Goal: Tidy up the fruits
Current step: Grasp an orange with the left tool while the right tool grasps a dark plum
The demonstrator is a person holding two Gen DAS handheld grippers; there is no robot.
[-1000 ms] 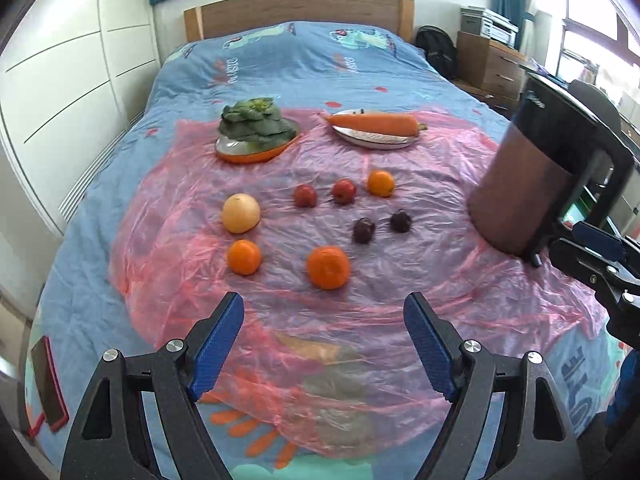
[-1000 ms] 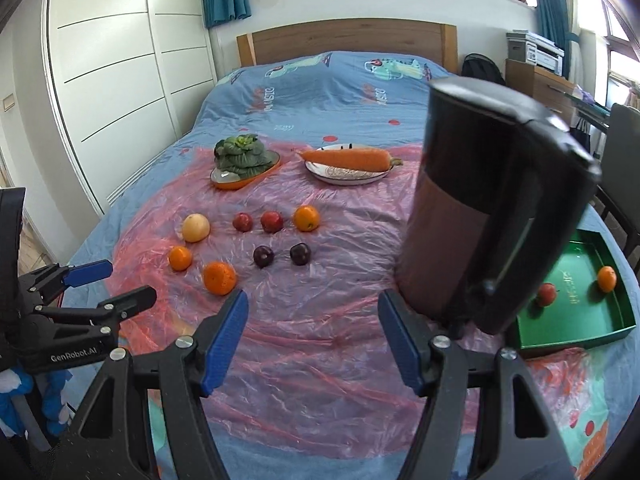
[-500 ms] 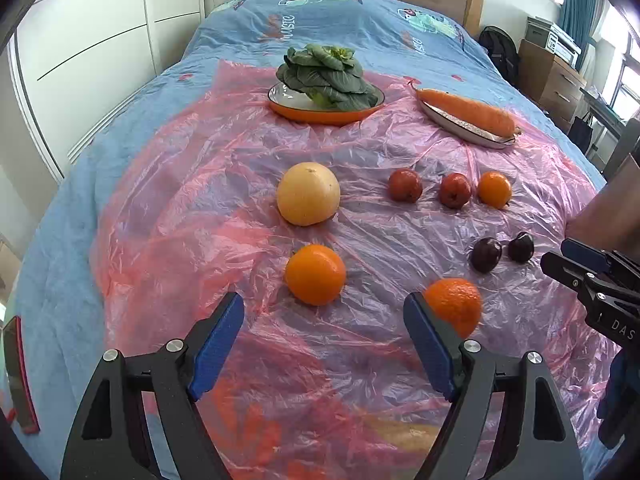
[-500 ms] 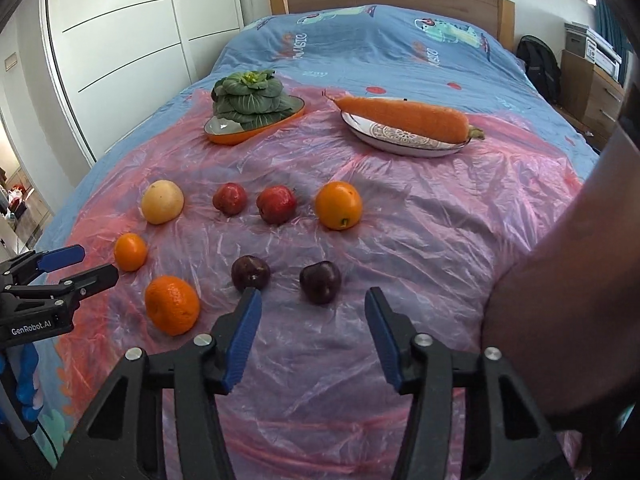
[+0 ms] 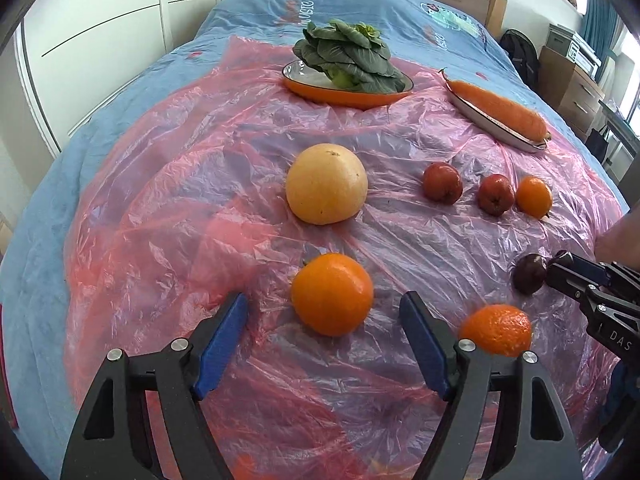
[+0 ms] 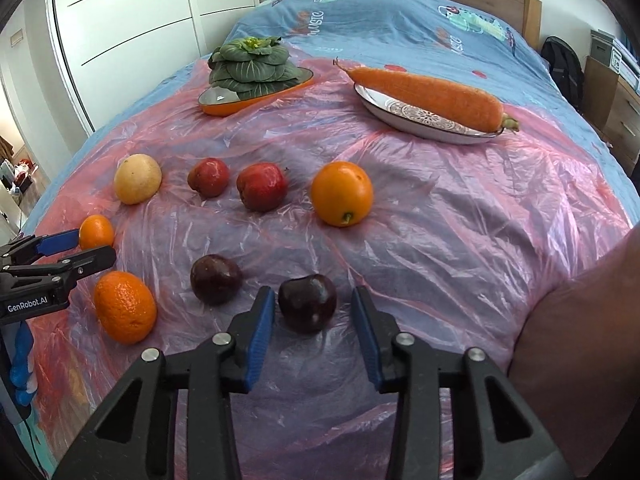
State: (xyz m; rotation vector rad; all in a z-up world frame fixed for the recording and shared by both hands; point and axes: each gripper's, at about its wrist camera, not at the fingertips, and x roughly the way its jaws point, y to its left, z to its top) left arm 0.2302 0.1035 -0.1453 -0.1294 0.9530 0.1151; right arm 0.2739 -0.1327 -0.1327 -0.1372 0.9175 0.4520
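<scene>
Fruits lie on a pink plastic sheet [image 5: 180,200] over the bed. My left gripper [image 5: 324,300] is low over it, with an orange [image 5: 332,294] between its blue fingertips. The jaws are closing and both pads stand clear of the peel. My right gripper [image 6: 312,294] straddles a dark plum [image 6: 307,302]. Its jaws are also closing, with narrow gaps left on both sides. A second plum [image 6: 216,279] and a mandarin [image 6: 125,306] lie to the left. Behind are a yellow citrus [image 5: 326,184], two red apples [image 6: 209,176] [image 6: 262,186] and another orange [image 6: 341,193].
At the back stand leafy greens on an orange dish [image 5: 344,94] and a carrot on a white plate [image 6: 424,122]. A brown blurred mass [image 6: 580,340] fills the right edge of the right wrist view. White wardrobe doors [image 6: 132,40] line the left.
Both grippers have come down and forward over the fruits. The right jaws have narrowed a lot around the dark plum, the left ones slightly around the orange. The brown jug has left the left view.
</scene>
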